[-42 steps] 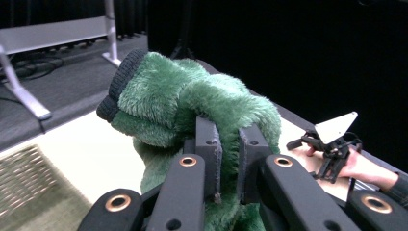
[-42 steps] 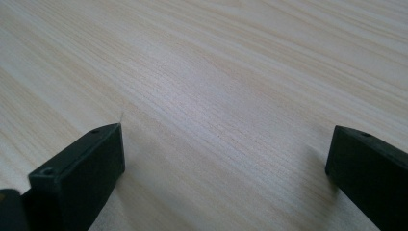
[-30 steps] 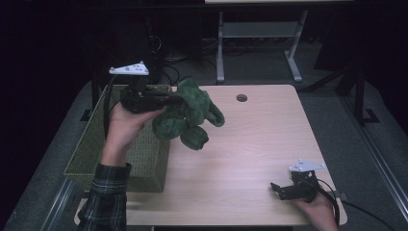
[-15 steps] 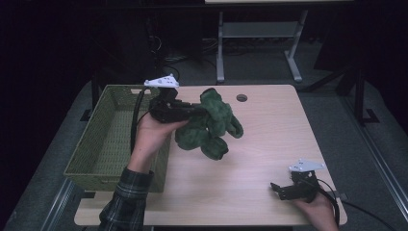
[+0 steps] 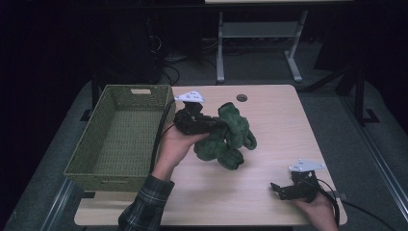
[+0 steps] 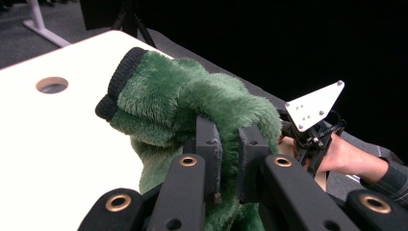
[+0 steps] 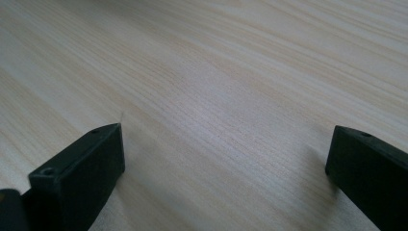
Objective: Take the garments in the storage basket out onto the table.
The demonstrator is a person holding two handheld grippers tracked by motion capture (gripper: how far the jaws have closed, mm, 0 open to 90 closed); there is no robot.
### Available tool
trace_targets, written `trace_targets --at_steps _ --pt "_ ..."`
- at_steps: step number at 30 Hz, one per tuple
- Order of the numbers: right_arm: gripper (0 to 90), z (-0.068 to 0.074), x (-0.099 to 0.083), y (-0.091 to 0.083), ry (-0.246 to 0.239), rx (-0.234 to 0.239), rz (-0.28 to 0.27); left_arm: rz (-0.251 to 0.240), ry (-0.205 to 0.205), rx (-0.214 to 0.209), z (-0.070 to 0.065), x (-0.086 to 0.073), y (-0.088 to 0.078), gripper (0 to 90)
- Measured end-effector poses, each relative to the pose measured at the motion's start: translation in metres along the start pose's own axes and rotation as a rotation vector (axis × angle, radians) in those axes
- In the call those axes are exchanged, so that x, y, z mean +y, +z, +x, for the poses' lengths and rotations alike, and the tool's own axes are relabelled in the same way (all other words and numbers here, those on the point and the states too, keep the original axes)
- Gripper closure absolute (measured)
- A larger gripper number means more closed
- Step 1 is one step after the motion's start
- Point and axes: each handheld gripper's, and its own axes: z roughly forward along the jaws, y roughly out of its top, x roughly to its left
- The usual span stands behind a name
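The left claw (image 5: pixel 216 126) pinches a fuzzy dark-green plush toy (image 5: pixel 226 137) by a fold of its fur, and the left gripper view shows its two black jaws drawn close together with the pile (image 6: pixel 192 103) bunched between and around them. The toy hangs from that grip over the middle of the light wooden table (image 5: pixel 269 144), just right of the woven olive-green rectangular basket (image 5: pixel 118 137) that stands on the table's left part; its lower limbs are close to the tabletop, though whether they touch it cannot be told. A black ribbed knit cuff (image 6: pixel 118 82) rims one end of the toy. The left hand (image 5: pixel 175 144), coming out of a plaid sleeve (image 5: pixel 146 204), wraps the gripper's body, and a black cable runs from it over the basket's near wall. The right claw (image 5: pixel 279 189) rests low at the table's near right corner, well apart from the toy, held by the right hand (image 5: pixel 315 207); the right gripper view shows its jaws spread wide with bare wood grain (image 7: pixel 216 96) between them. A round grommet hole (image 5: pixel 241 97) sits near the table's far edge.
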Motion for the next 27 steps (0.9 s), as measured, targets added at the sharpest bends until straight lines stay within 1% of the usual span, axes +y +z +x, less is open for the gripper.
trace_targets --at_steps 1,4,7,9,10,12,14,17,22,27 --pt "0.0 0.0 0.0 0.0 0.0 0.0 0.0 0.005 -0.007 0.0 -0.001 -0.003 0.006 82.6" --pt "0.0 0.0 0.0 0.0 0.0 0.0 -0.001 0.013 -0.012 -0.006 -0.002 -0.008 0.017 82.7" --pt "0.0 0.0 0.0 0.0 -0.002 -0.001 -0.001 0.018 -0.03 -0.016 -0.002 -0.016 0.031 82.6" --pt "0.0 0.0 0.0 0.0 -0.004 -0.001 -0.002 0.031 -0.033 -0.017 -0.001 -0.022 0.041 82.6" --pt "0.0 0.0 0.0 0.0 -0.001 0.0 -0.001 0.028 -0.046 -0.017 -0.001 -0.026 0.047 82.6" --pt "0.0 0.0 0.0 0.0 -0.002 -0.001 -0.001 0.035 -0.067 -0.024 0.002 -0.034 0.059 82.7" --pt "0.0 0.0 0.0 0.0 0.0 -0.001 0.0 0.047 -0.084 -0.027 0.004 -0.04 0.067 82.6" --pt "0.0 0.0 0.0 0.0 -0.001 0.0 0.002 0.066 -0.095 -0.027 0.009 -0.049 0.08 82.7" --pt "0.0 0.0 0.0 0.0 -0.001 0.0 0.002 0.106 -0.114 -0.011 0.015 -0.064 0.099 82.6" --pt "0.0 0.0 0.0 0.0 -0.003 -0.001 0.001 0.143 -0.12 0.004 0.022 -0.077 0.114 82.6"
